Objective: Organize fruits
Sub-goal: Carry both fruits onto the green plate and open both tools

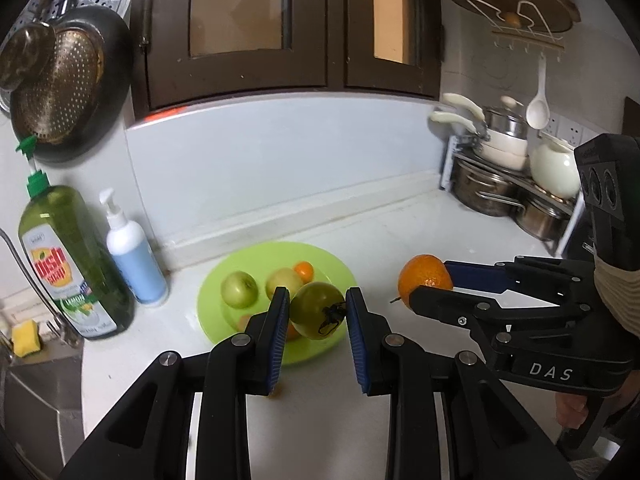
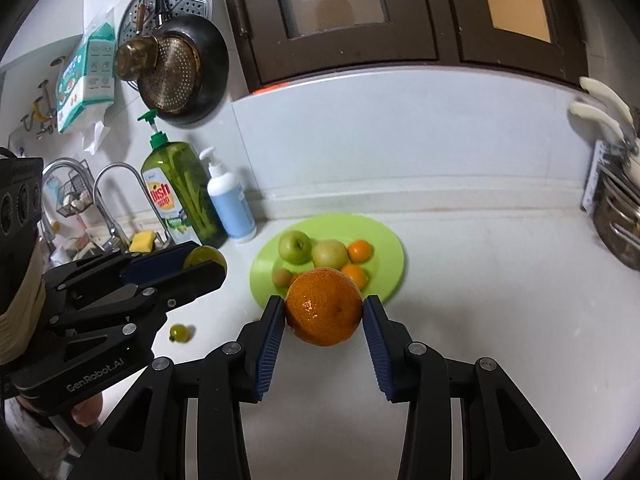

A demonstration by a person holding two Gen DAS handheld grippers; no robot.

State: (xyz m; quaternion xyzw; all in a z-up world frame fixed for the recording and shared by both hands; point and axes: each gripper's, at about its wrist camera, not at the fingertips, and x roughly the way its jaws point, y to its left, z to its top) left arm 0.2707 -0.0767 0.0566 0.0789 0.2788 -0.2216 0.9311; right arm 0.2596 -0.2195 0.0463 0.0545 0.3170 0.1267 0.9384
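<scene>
Gripping green tomato [image 1: 317,310], black calyx; right tongs [image 2: 324,322] clamp orange [image 2: 323,306].

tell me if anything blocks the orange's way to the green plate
Nothing visible does. The orange, held in the right gripper, sits just short of the green plate, with only bare counter between; fruit already fills the plate's middle.

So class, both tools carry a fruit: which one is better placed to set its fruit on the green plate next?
Probably left. The left tool holds its green tomato directly over the round lime-green plate. The right tool grips the large orange short of the plate's near rim.
</scene>
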